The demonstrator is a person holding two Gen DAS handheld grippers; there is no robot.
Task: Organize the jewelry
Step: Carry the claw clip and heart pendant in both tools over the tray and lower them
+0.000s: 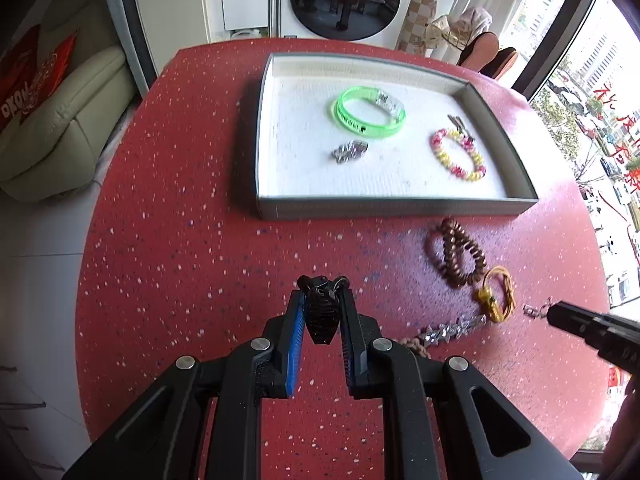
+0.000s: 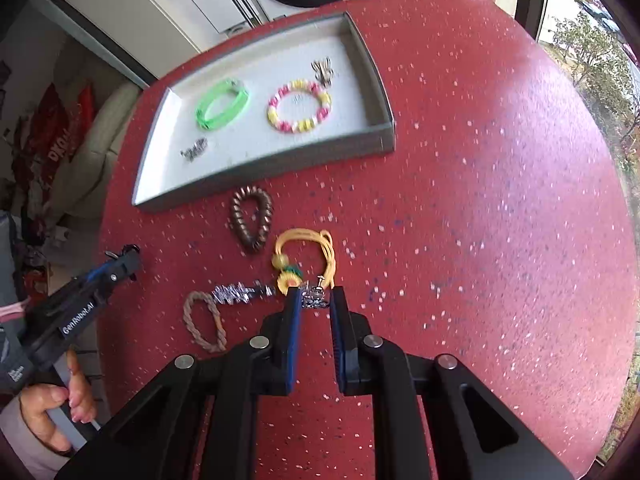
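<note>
Here, in the left wrist view, your left gripper (image 1: 322, 304) is clenched on a dark ridged pendant (image 1: 320, 318), oval and finely grooved, with a small black loop showing above the pads. It hangs over the red speckled table (image 1: 180, 240), on the near side of the grey tray (image 1: 396, 204). Carry it over the near wall before lowering, and set it on a bare patch of the white lining, apart from the green bangle (image 1: 366, 114), the small silver piece (image 1: 350, 150) and the pink-and-yellow bead bracelet (image 1: 458, 154). Release only when the pendant rests on the lining. The brown bead bracelet (image 1: 456, 252) lies on the table just outside the tray.

Next, in the right wrist view, your right gripper (image 2: 316, 300) pinches the end of a silver chain (image 2: 314, 298); the pads sit close on its clasp links. The rest of the chain (image 2: 240, 294) trails leftward on the table, glittering and jagged. It passes just beside the yellow cord bracelet (image 2: 308, 252) and touches or nearly touches the braided tan ring (image 2: 204, 322); which one cannot be told. Lift straight and slowly, so the trailing links drag neither neighbour along. Watch for slip: the grip is on thin links only. The left gripper (image 2: 124, 258) shows at the left edge, held by a hand (image 2: 52, 404).
</note>
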